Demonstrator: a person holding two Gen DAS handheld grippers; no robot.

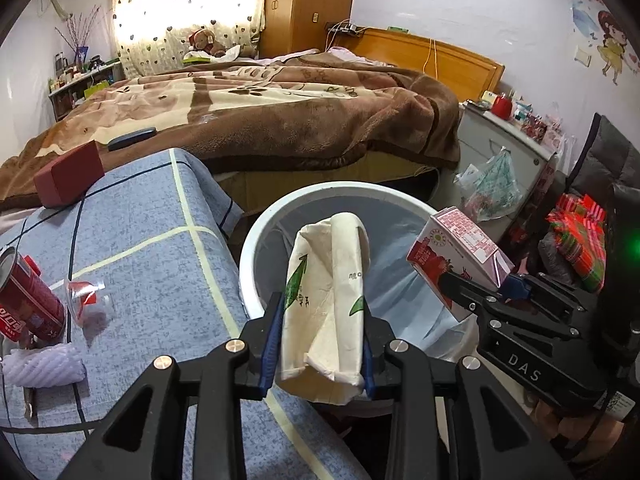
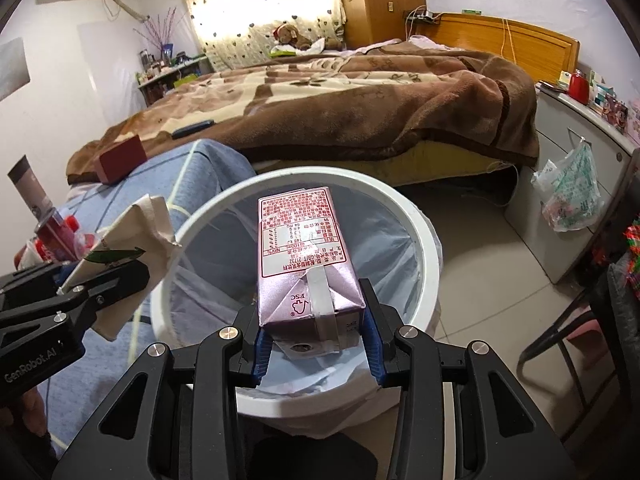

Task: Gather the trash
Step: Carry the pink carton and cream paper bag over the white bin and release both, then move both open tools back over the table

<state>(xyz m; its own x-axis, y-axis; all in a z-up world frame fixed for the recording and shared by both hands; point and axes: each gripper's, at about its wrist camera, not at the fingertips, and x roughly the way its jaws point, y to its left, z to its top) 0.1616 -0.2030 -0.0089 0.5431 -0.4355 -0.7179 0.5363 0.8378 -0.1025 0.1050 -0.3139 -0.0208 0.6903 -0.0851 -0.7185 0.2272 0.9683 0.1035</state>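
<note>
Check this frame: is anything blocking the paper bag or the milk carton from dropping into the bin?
Nothing visible does. The paper bag and the milk carton each hang over the open mouth of the lined white bin, one in each hand-held gripper. The bin has no lid, and only its plastic liner shows below them.

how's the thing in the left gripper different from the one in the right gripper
The left gripper holds a crumpled cream paper bag with green leaf prints; the right gripper holds a rigid pink drink carton with red print. The bag is soft and creased, the carton boxy and keeps its shape. Both are clamped between blue pads above the lined white trash bin.
</note>
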